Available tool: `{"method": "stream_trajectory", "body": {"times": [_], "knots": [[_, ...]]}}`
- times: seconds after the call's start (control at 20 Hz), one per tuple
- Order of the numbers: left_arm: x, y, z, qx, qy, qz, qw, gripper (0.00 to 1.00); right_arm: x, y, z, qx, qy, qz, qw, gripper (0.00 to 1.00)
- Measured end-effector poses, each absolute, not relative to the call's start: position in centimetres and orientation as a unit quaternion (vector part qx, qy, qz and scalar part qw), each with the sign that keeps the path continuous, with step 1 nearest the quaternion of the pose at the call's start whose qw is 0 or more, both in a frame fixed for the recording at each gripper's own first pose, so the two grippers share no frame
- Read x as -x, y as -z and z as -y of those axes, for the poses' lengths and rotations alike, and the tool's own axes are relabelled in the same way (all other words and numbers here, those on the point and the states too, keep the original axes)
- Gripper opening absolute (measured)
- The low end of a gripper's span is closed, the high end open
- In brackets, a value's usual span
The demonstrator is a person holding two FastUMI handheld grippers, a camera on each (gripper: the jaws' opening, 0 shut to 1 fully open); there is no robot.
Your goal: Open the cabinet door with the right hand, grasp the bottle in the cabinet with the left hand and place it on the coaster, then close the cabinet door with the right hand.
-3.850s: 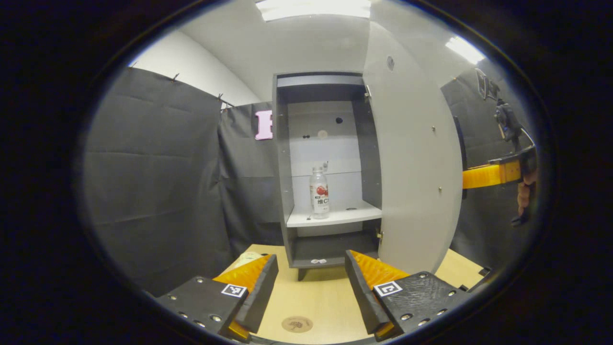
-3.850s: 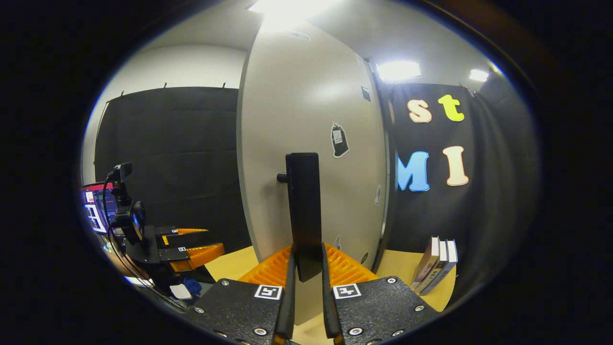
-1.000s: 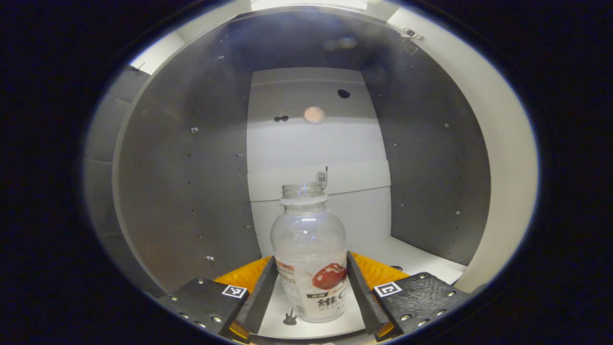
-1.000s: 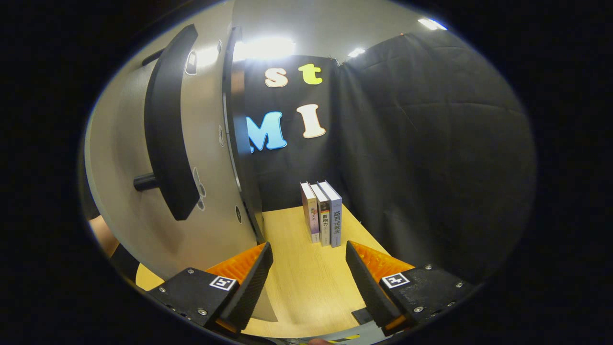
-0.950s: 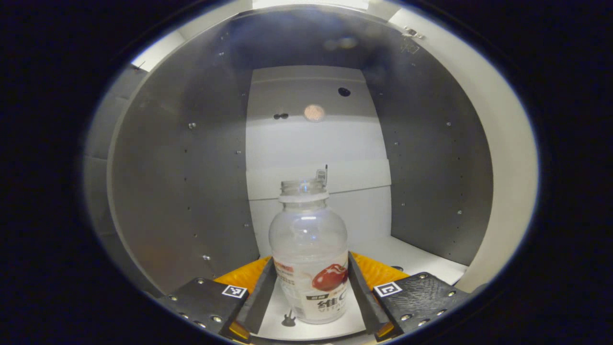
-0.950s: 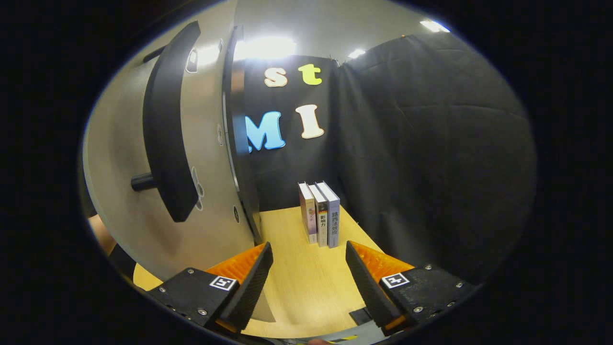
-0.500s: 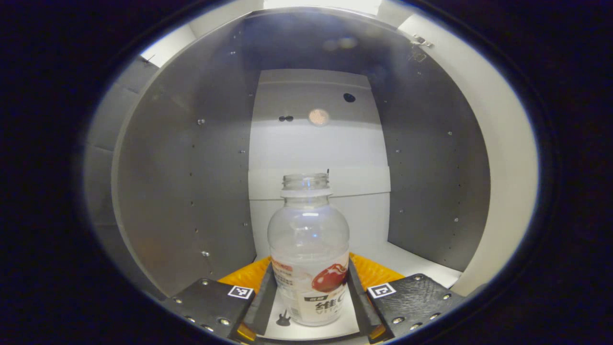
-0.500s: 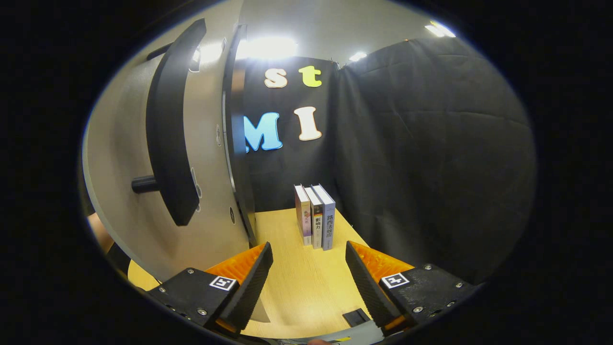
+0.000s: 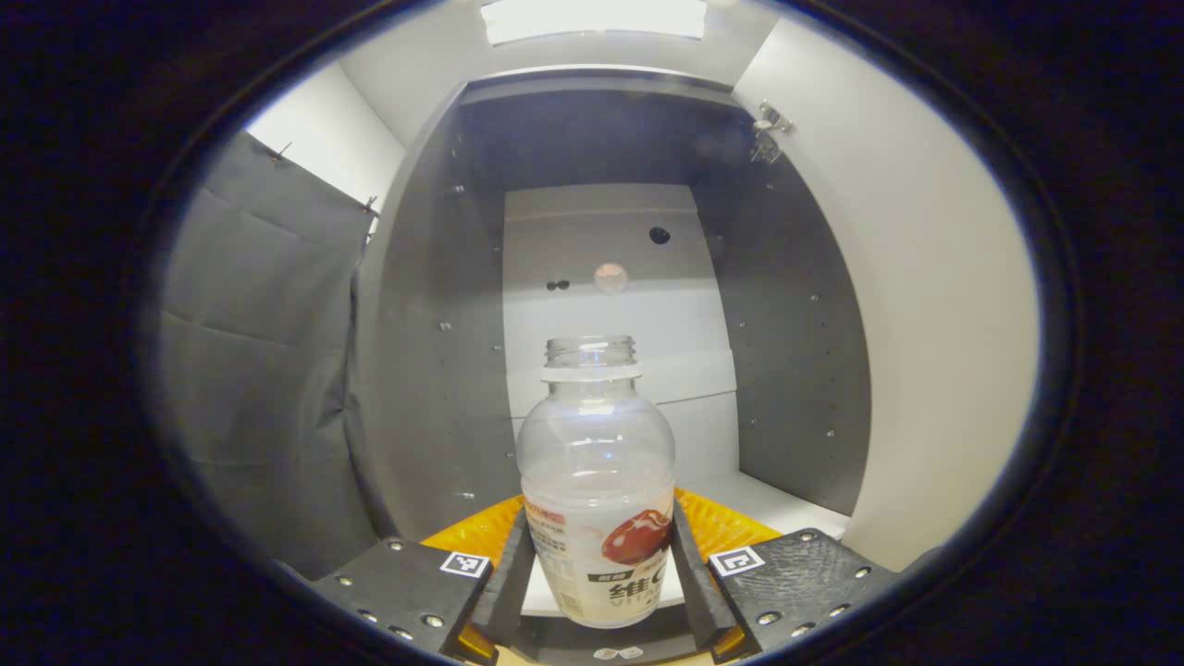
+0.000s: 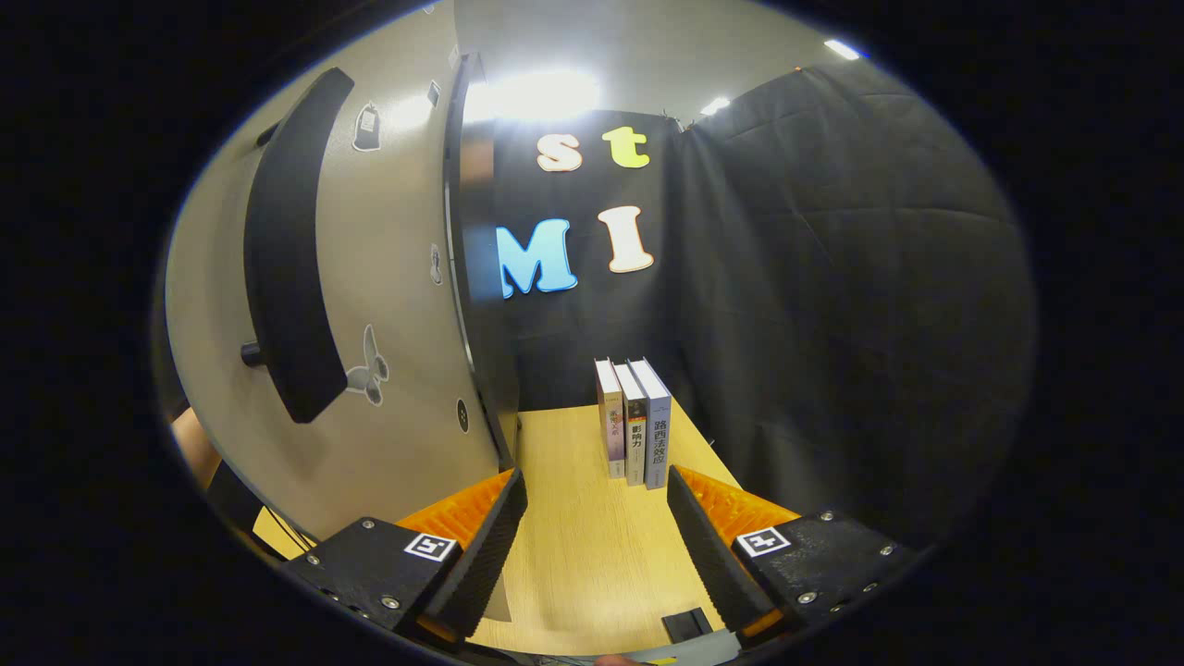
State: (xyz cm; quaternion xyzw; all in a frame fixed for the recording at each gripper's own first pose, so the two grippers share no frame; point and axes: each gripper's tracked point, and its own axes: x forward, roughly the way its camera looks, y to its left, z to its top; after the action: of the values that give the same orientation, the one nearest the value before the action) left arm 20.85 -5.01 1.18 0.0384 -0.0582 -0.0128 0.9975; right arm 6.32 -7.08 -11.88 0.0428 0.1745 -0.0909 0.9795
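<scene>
Since half a second ago the cabinet (image 9: 435, 370) has drawn back in the left gripper view, its left outer edge and the booth cloth now showing, so the bottle is coming out. Its door (image 10: 370, 305) stands wide open, handle (image 10: 282, 250) free, so opening is done. On the desk (image 10: 592, 555), three books (image 10: 634, 425) stand beyond the right gripper (image 10: 592, 536), which is spread and empty. The left gripper (image 9: 597, 573) is clenched on the bottle (image 9: 597, 499), held upright at the shelf's front edge. By my reading, setting it on the coaster and closing remain.
</scene>
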Motion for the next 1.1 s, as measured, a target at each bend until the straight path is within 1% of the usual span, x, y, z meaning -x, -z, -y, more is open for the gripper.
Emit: {"method": "stream_trajectory", "body": {"times": [0.05, 0.25, 0.3, 0.35, 0.5, 0.75, 0.85, 0.9, 1.0, 1.1], "knots": [[-20.9, -1.2, 5.1, -0.045, 0.009, 0.063, 0.997, 0.71, -6.4, 11.8, 7.3, -0.042, 0.080, -0.173, 0.981, 0.94], [-21.4, -0.7, 6.0, -0.081, -0.023, 0.063, 0.994, 0.77, -6.7, 12.3, 7.9, -0.051, 0.041, -0.184, 0.981, 0.94], [-21.3, -0.8, 5.9, -0.080, -0.026, 0.061, 0.995, 0.77, -6.7, 12.5, 8.1, -0.051, 0.033, -0.187, 0.980, 0.91], [-21.4, -0.8, 5.7, -0.081, -0.032, 0.057, 0.995, 0.77, -6.7, 12.7, 8.0, -0.052, 0.025, -0.190, 0.980, 0.94], [-21.7, -0.7, 5.6, -0.073, -0.054, 0.050, 0.995, 0.77, -6.9, 13.8, 7.8, -0.050, -0.001, -0.206, 0.977, 0.94], [-21.5, -0.6, 5.6, -0.072, -0.105, 0.059, 0.990, 0.77, -6.9, 15.9, 7.3, -0.016, -0.056, -0.235, 0.970, 0.94], [-21.4, -0.8, 5.2, -0.080, -0.140, 0.066, 0.985, 0.77, -6.6, 16.5, 7.5, -0.004, -0.066, -0.237, 0.969, 0.94], [-21.6, -0.7, 5.4, -0.084, -0.154, 0.071, 0.982, 0.71, -6.5, 17.2, 7.6, -0.001, -0.069, -0.243, 0.968, 0.94], [-21.7, -0.2, 5.1, -0.093, -0.174, 0.072, 0.978, 0.71, -5.7, 19.1, 7.8, 0.009, -0.073, -0.263, 0.962, 0.94], [-22.1, 0.3, 4.8, -0.096, -0.180, 0.067, 0.977, 0.71, -4.4, 20.7, 7.7, 0.016, -0.076, -0.276, 0.958, 0.94]]}}
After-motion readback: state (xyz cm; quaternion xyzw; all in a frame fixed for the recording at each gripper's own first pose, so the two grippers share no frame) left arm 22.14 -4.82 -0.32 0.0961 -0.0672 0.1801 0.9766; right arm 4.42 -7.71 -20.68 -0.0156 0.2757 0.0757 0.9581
